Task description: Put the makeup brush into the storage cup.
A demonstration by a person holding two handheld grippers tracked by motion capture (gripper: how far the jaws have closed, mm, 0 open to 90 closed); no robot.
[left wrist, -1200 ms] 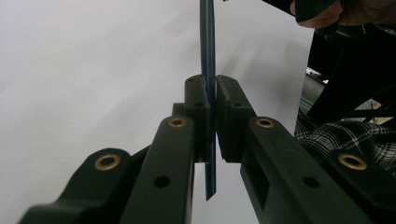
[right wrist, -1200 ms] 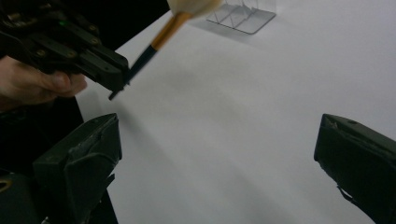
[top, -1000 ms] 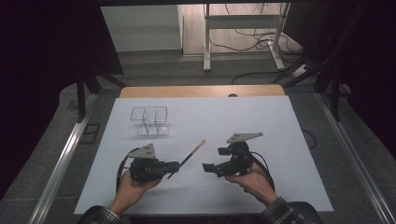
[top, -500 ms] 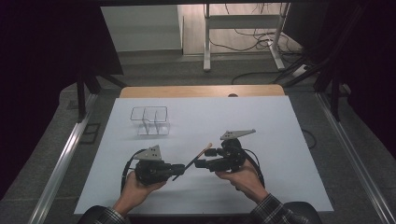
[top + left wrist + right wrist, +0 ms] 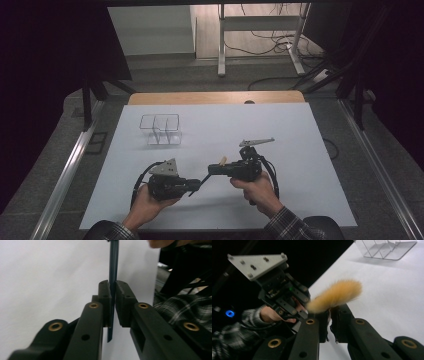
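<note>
A thin brush with a dark handle [image 5: 202,181] and a tan bristle tuft [image 5: 222,161] spans between my two grippers above the white sheet. My left gripper [image 5: 197,184] is shut on the handle's lower end; in the left gripper view the handle [image 5: 113,262] runs up from between its pads [image 5: 112,286]. My right gripper [image 5: 212,170] has just been closing and is now shut on the brush near its head. In the right gripper view the tuft [image 5: 337,296] sticks out above its jaws [image 5: 329,312], with the left gripper [image 5: 279,290] beyond.
A clear divided plastic holder [image 5: 161,129] stands at the back left of the white sheet [image 5: 280,130]; it also shows at the top right [image 5: 387,248] in the right gripper view. A wooden table edge [image 5: 215,97] lies behind. Metal rails run along both sides.
The right gripper has moved left to the brush's bristle end and shut on it. The left gripper has kept hold of the handle and barely moved.
</note>
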